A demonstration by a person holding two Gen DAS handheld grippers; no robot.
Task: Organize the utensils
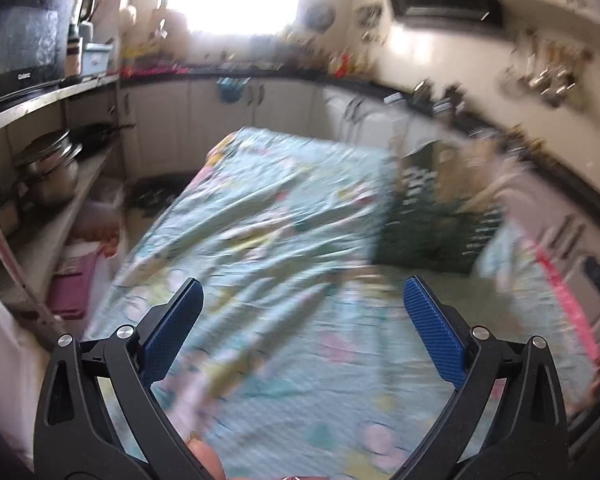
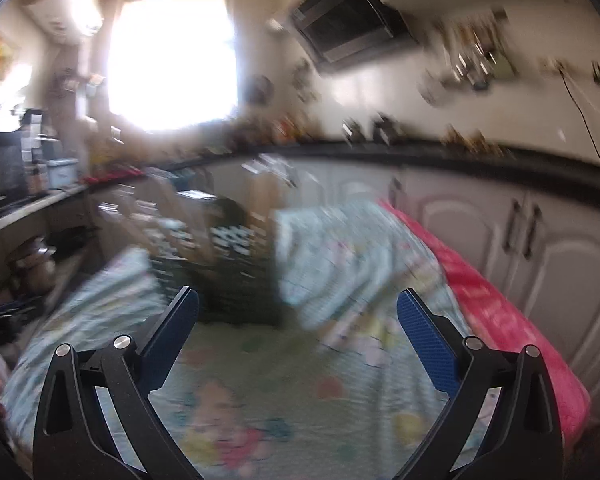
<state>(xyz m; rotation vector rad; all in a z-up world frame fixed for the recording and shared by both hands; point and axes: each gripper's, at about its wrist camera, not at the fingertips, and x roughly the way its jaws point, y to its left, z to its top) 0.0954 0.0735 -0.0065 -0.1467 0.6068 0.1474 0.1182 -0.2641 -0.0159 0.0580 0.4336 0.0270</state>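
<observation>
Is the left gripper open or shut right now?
Open. The left gripper has its jaws spread wide, with only the patterned cloth visible between them.

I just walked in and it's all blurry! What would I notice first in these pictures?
First the big bright window at the back, glowing white. Then the colourful patterned cloth spread over the table in the middle, with a dark green basket on it at the far right. Up close, both grippers, left and right, show open blue fingers holding nothing.
</observation>
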